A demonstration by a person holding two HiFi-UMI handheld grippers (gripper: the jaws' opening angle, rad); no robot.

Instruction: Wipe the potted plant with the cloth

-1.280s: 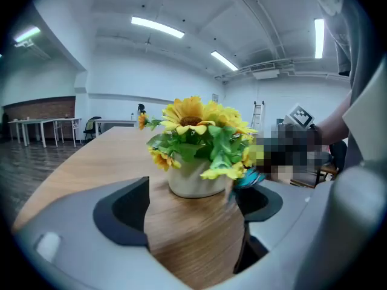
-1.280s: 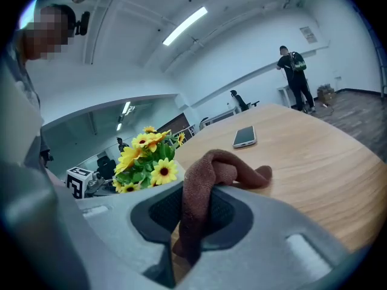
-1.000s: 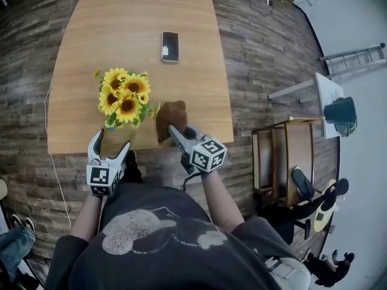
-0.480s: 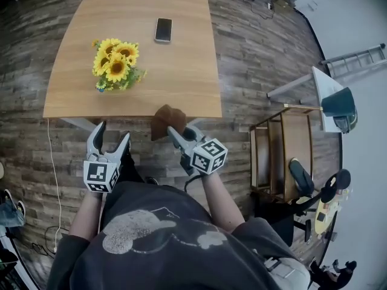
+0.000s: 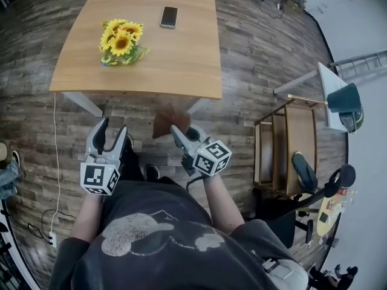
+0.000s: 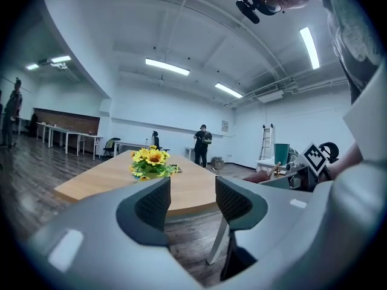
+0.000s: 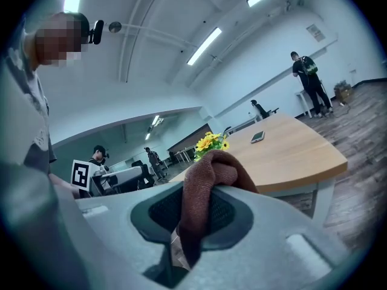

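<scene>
Under blooms and leaves in the head view, cannot see the pot of the yellow sunflower potted plant (image 5: 121, 40). Same in the left gripper view: too small and leafy to tell pot from foliage. In the right gripper view, mostly hidden behind the folded brown cloth (image 7: 208, 174), only a few flower heads showing above it. Lower end of that cloth buried between the jaws of the right gripper (image 7: 198, 213). Far end of the light wooden table (image 5: 181, 71) cut off by the head view's top edge. Too small to read anything on the dark flat phone (image 5: 169, 17).
</scene>
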